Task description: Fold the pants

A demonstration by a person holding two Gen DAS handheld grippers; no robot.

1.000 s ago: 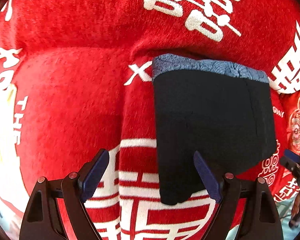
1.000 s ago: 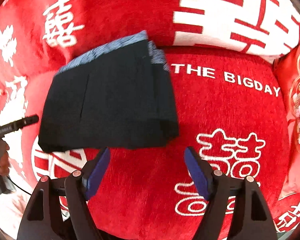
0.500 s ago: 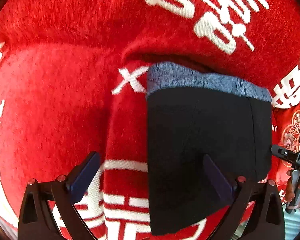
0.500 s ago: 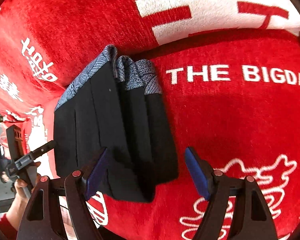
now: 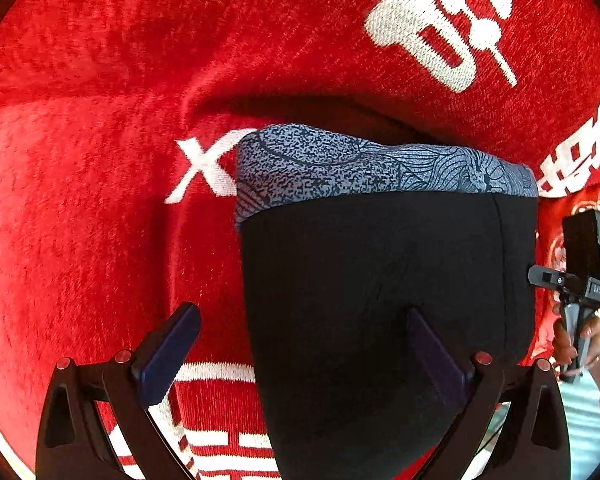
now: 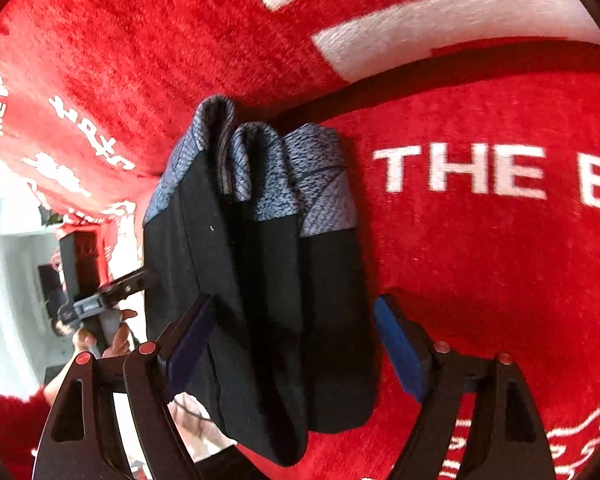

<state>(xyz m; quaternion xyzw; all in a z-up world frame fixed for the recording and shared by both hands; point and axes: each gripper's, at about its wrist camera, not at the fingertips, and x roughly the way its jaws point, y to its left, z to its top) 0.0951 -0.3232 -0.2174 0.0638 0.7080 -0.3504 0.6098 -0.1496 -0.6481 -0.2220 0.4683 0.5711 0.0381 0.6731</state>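
folded black pants [image 5: 380, 280] lie on the red blanket [image 5: 100, 200]; left tool [image 5: 304, 344] spread over their 9 o'clock edge, right tool [image 6: 296, 340] spread astride them, neither pinching.

The folded pants [image 5: 384, 280] lie on the plush cover [image 5: 100, 220], waistband end away from both grippers and up against the fold where the seat meets the backrest. The left gripper [image 5: 300, 344] straddles the pants' left edge; the right gripper [image 6: 296, 340] straddles their stacked layers from the opposite side.
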